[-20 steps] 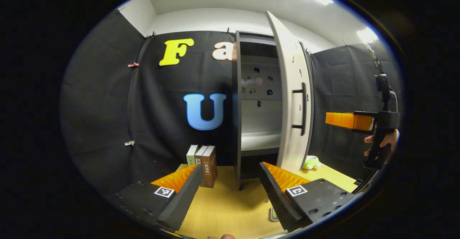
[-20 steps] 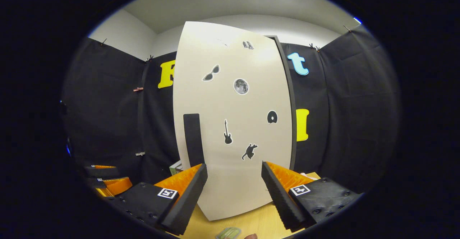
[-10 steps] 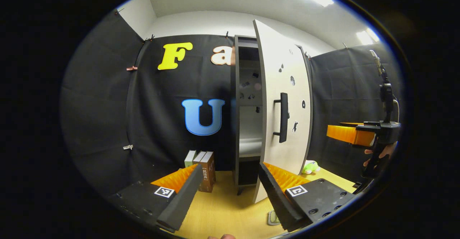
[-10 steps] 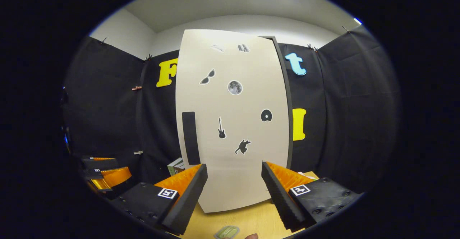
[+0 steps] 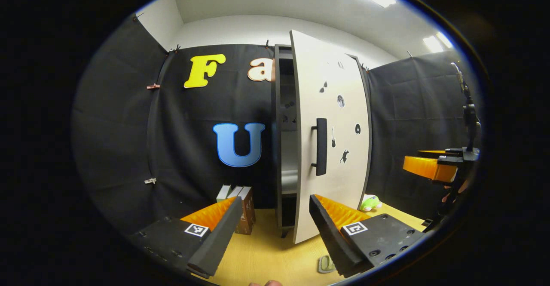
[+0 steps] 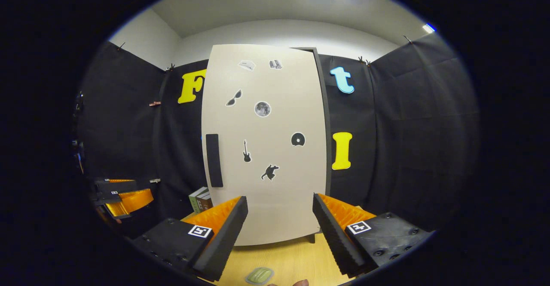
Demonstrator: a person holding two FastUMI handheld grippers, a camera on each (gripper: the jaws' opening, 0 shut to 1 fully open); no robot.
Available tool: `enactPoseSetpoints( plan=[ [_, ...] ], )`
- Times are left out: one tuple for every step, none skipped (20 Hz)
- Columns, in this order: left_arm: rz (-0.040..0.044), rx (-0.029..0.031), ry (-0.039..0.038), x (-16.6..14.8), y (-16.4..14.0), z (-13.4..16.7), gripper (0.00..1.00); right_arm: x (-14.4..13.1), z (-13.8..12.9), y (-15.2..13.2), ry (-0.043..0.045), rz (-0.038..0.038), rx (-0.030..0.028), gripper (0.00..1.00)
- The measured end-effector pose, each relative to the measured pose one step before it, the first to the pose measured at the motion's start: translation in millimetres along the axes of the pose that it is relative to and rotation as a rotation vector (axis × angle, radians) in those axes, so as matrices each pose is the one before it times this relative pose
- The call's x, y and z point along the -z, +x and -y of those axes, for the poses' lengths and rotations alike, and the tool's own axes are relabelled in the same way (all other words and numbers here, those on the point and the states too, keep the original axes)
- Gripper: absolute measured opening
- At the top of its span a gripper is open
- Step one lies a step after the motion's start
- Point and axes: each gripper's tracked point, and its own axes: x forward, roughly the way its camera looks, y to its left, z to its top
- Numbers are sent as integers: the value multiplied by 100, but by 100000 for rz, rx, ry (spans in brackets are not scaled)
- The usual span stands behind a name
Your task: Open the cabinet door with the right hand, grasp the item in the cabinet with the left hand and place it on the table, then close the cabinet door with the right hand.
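- Step in hand, as judged: closing the cabinet door (image 5: 333,139); in the left gripper view it is standing ajar, with a narrow strip of the cabinet (image 5: 284,135) interior showing between door edge and frame.
- Right gripper (image 6: 279,221) is hanging in front of the door face, jaws spread wide and grasping nothing; it is apart from the door, not touching it. The door handle (image 6: 214,160) is lying up and to the left of the fingers.
- Left gripper (image 5: 270,230) is also released, jaws apart and empty, hovering over the table (image 5: 266,251).
- A small green item (image 6: 260,275) is lying on the table just below the right gripper; it is probably the thing taken out of the cabinet, though too small to identify.
- The visible strip of shelf inside the cabinet is looking bare, which fits that judgement.
- Books (image 5: 239,204) are standing on the table left of the cabinet; a pale green toy (image 5: 370,201) is sitting on the table right of it, clear of the door's swing.
- Next move, as judged: the right gripper should be pressing on the door face near the handle side until the door is seating flush.
- Whether the door latches cannot be told.
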Motion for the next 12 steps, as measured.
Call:
enactPoseSetpoints(
  plan=[
    [166,193,105,-105,74,314,98,1,588,69,-314,-221,1185,98],
    [106,184,139,-56,91,248,98,150,454,-94,-162,-137,1135,98],
    [50,240,152,-114,165,212,97,129,284,-205,18,5,707,98],
    [368,468,164,-191,192,251,97,107,274,-182,226,-97,784,98],
    [137,326,326,-130,136,193,97,208,173,-136,517,-275,413,98],
    [-201,128,503,6,62,78,97,110,106,15,551,-547,226,98],
    [87,214,350,-34,94,94,97,139,64,-47,227,-135,199,98],
    [136,322,-62,-71,153,271,97,-53,76,-34,-207,152,299,98],
    [261,327,-405,-78,65,150,97,18,97,-44,-367,127,237,98],
    [183,164,-305,49,59,86,97,13,23,-15,-346,100,-260,98],
    [72,-208,-53,-24,35,49,97,24,-31,18,-447,-114,-245,98],
    [-104,-348,47,111,119,42,97,-20,-21,71,-502,-240,-278,98]
  ],
)
